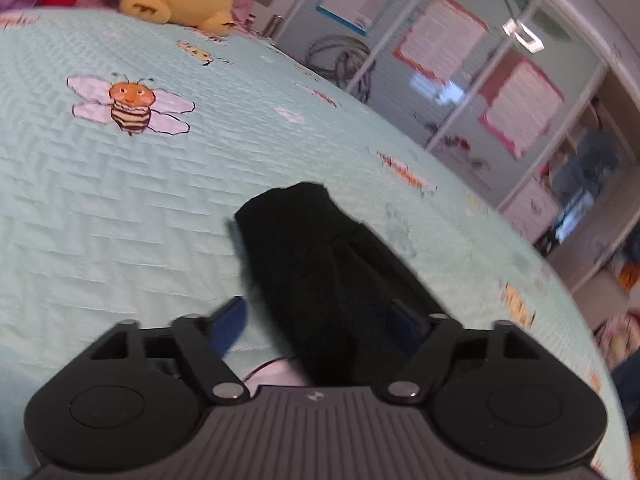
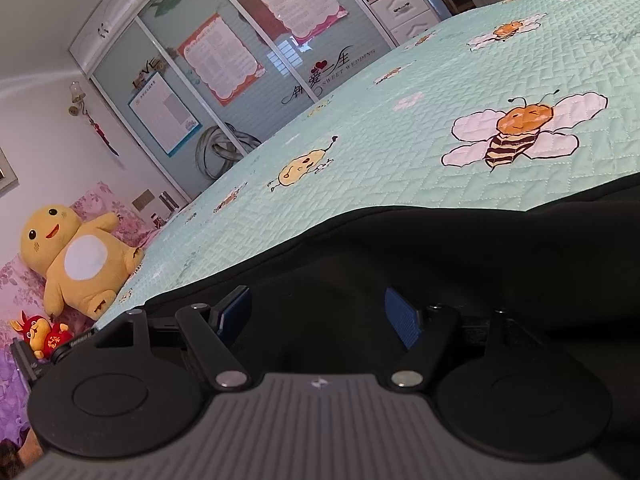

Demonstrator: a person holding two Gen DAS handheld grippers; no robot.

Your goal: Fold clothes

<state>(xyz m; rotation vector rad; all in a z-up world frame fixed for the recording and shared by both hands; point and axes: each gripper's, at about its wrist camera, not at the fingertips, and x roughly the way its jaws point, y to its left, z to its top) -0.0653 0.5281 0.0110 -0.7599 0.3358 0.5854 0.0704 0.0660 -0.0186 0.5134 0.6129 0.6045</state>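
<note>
Both grippers, left (image 1: 324, 312) and right (image 2: 318, 312), stand open, gripping nothing (black garment (image 1: 320, 264) between pads). Step: regrasp. Next: close on an edge at lower centre.

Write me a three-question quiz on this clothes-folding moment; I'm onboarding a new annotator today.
1. True or false: the left gripper is clamped shut on the black garment.
2. Which plush toy sits at the head of the bee-print bedspread? A) yellow plush toy B) blue rabbit C) white teddy bear
3. Fill in: the blue pads of the right gripper stand apart over ____ fabric.

Key: 1 false, its pads stand apart with the garment lying between them; 2 A; 3 black.
</note>
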